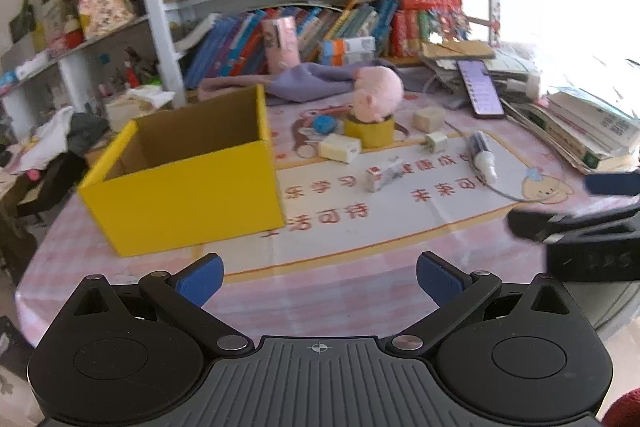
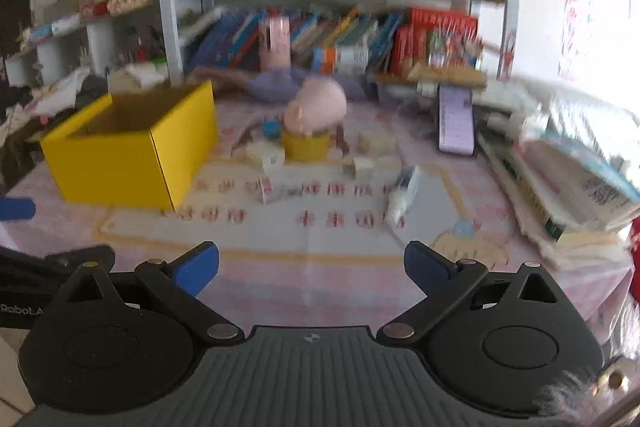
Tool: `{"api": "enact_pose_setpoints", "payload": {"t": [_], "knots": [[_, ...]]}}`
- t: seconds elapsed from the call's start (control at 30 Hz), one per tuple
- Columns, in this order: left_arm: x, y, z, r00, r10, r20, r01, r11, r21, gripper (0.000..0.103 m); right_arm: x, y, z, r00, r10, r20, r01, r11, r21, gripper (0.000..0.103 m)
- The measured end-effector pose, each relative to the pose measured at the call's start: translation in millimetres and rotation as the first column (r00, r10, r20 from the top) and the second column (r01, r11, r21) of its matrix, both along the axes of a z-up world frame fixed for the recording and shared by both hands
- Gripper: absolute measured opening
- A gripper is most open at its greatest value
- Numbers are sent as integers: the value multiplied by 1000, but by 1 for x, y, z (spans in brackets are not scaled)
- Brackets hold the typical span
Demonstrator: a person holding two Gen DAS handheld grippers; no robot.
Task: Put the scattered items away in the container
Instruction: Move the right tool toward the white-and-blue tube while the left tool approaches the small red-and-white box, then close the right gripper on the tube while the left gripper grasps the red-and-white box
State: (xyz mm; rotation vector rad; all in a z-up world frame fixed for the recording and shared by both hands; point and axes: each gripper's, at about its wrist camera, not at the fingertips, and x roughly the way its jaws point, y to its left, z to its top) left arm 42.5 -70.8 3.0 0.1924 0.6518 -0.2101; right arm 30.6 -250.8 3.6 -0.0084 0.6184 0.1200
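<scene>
An open yellow box (image 1: pixel 180 171) stands on the table's left; it also shows in the right wrist view (image 2: pixel 128 147). Right of it lie scattered items: a pink pig toy (image 1: pixel 378 93) on a yellow tape roll (image 1: pixel 370 131), a blue cap (image 1: pixel 323 124), a cream block (image 1: pixel 340 148), a small red-and-white carton (image 1: pixel 384 174), a white plug (image 1: pixel 436 142), a wooden cube (image 1: pixel 429 118) and a white tube (image 1: pixel 482 155). My left gripper (image 1: pixel 320 277) is open and empty over the near table edge. My right gripper (image 2: pixel 312 269) is open and empty, also near the front edge.
A phone (image 1: pixel 480 89) and stacked books (image 1: pixel 588 131) lie on the right side of the table. Purple cloth (image 1: pixel 312 79) lies behind the items. Shelves of books (image 1: pixel 320 27) stand at the back. The table carries a pink checked cloth (image 1: pixel 320 291).
</scene>
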Motion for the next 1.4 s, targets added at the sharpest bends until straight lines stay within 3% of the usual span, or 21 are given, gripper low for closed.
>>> {"api": "enact_pose_setpoints", "payload": {"t": [0.27,0.47,0.57,0.63,0.73,0.93,1.17,1.27,1.33,1.4], "knots": [[51,-42,-17,998,-3,-63,5,999,33,103,51,-32,-21,993,-39,-111,36,999,-23,97],[93,-72,-28,993,-13,-118,14,1000,3,103,99,-66,-28,985,-47,-163,40,998,-42,92],[114,-91,-34,988,-35,-153,39,999,26,102,128,-83,-31,978,-62,-200,55,998,-43,85],[124,-101,-34,988,-35,-151,44,997,58,102,147,-90,-35,972,-84,-220,74,996,-54,75],[140,-111,-34,990,5,-144,8,996,93,101,175,-100,-43,964,-85,-251,80,996,-29,69],[173,-125,-41,984,43,-174,-17,989,149,97,218,-112,-56,951,-23,-309,31,999,22,69],[205,-130,-52,969,104,-224,-71,986,151,91,255,-119,-70,935,5,-354,14,998,53,66],[217,-129,-56,962,120,-244,-85,985,149,86,262,-126,-72,930,10,-366,17,997,70,53],[224,-131,-60,959,126,-254,-90,985,147,86,261,-132,-69,933,8,-359,11,999,49,36],[231,-133,-65,954,131,-271,-98,986,132,84,262,-142,-68,931,-16,-365,23,1000,15,32]]}}
